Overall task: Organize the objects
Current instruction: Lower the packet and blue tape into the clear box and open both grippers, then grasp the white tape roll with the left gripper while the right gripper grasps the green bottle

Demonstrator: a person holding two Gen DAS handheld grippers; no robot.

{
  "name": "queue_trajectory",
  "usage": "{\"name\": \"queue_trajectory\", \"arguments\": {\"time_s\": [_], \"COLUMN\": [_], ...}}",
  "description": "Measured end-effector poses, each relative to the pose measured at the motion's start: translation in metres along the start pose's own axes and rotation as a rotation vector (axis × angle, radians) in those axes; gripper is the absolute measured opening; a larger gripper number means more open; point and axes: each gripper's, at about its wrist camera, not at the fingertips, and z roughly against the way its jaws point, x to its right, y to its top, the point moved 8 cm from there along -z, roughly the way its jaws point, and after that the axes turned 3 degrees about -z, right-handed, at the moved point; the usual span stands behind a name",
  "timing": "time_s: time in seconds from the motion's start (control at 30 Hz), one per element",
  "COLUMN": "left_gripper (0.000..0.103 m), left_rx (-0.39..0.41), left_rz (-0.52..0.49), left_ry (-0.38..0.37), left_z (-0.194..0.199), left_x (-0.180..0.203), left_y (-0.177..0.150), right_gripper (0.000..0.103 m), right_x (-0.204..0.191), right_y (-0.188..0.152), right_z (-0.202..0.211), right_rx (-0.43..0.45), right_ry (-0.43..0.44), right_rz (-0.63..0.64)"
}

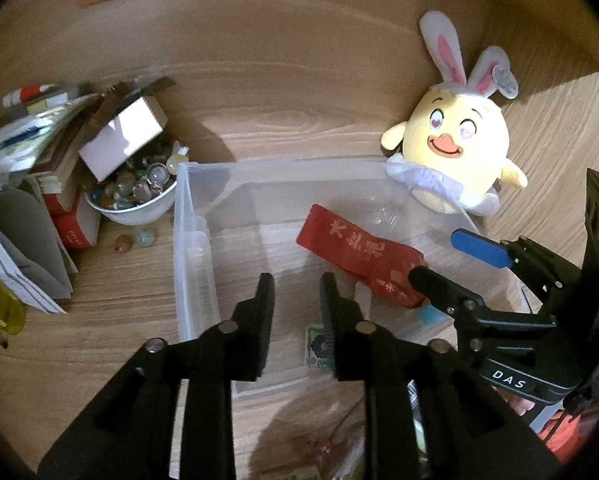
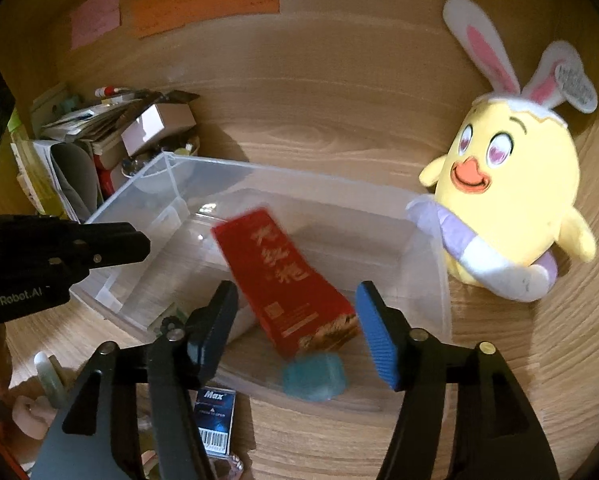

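A: Red packet (image 2: 287,280) in clear bin (image 2: 431,276), long axis running near-right to far-left, between right gripper (image 2: 299,336) jaws, apart.
B: Left gripper (image 1: 295,312) jaws slightly apart, empty, packet lies right.

Red packet (image 2: 287,280) with gold lettering sits tilted inside the clear bin (image 2: 427,208). Small blue block (image 2: 314,376) is right by its lower end.

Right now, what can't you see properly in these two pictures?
- Gold writing on the red packet in the clear plastic bin: blurred, right wrist view.
- Small green-printed card: mostly behind a left gripper finger, left wrist view.
- Glass beads in the white bowl: partly covered by a tilted cardboard box.
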Motion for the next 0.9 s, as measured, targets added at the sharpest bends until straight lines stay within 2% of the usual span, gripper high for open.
{"name": "queue_trajectory", "arguments": {"time_s": [0.13,0.2,0.27,0.47,0.9], "left_gripper": [0.041,0.056,0.062,0.071,0.076], "left_rx": [0.025,0.034,0.044,0.063,0.061], "left_rz": [-0.002,0.001,0.007,-0.01,-0.028], "left_ry": [0.006,0.007,0.008,0.052,0.081], "left_z": [0.014,0.02,0.027,0.049,0.089], "left_x": [0.0,-0.001,-0.002,-0.007,-0.017], "left_y": [-0.002,-0.004,-0.006,-0.019,-0.071], "right_gripper": [0.069,0.07,0.07,0.077,0.077], "right_x": [-0.004,-0.005,-0.006,-0.006,-0.016], "right_y": [0.001,0.0,-0.001,-0.009,-0.039], "right_z": [0.012,0.017,0.023,0.044,0.081], "right_rx": [0.03,0.038,0.041,0.061,0.08], "right_ry": [-0.019,-0.024,-0.019,-0.005,0.014], "right_rz": [0.015,0.018,0.016,0.002,-0.025]}}
